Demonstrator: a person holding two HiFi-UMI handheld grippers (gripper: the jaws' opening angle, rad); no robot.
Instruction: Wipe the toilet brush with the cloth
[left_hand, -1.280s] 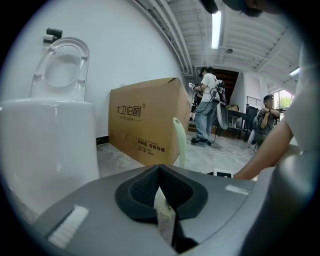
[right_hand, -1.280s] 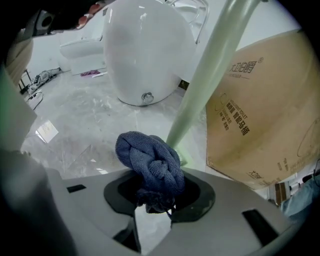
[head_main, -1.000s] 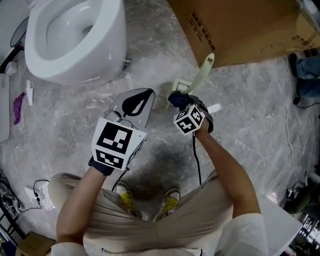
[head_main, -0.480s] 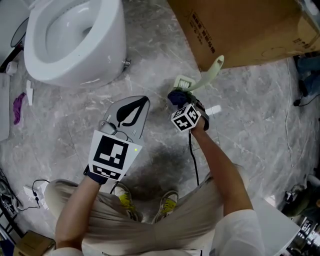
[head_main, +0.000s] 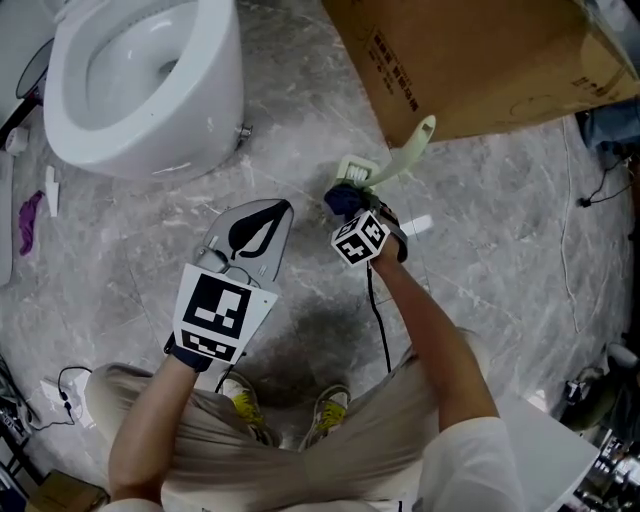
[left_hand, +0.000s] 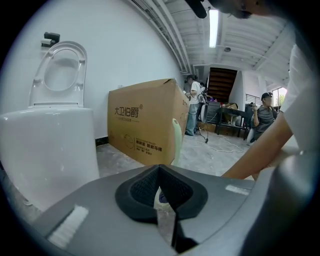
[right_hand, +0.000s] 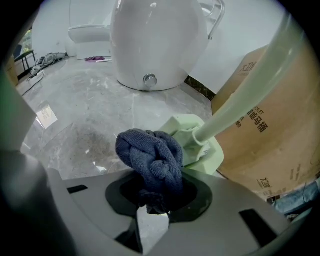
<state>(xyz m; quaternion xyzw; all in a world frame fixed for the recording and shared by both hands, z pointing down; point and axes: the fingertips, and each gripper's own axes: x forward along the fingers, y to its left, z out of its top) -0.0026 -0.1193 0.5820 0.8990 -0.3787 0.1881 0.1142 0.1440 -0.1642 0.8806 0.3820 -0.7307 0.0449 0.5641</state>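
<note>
head view: steeply down over grey marble floor (head_main: 500, 260) | gripper views: low, level, close | all share: brown cardboard box (head_main: 480, 60), white ceramic toilet (head_main: 140, 80)

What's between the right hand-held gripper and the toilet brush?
The bunched blue cloth, held by the right hand-held gripper, touching the toilet brush; seen in right gripper view.

Closed claw (left_hand: 160, 171), toilet brush (left_hand: 176, 142) beyond

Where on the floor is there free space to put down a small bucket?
The widest bare grey marble floor lies right of the right gripper, below the brown cardboard box. A narrower strip runs between the white toilet and that box. Crowded: around the pale green toilet brush, where the right gripper holds a dark blue cloth.
</note>
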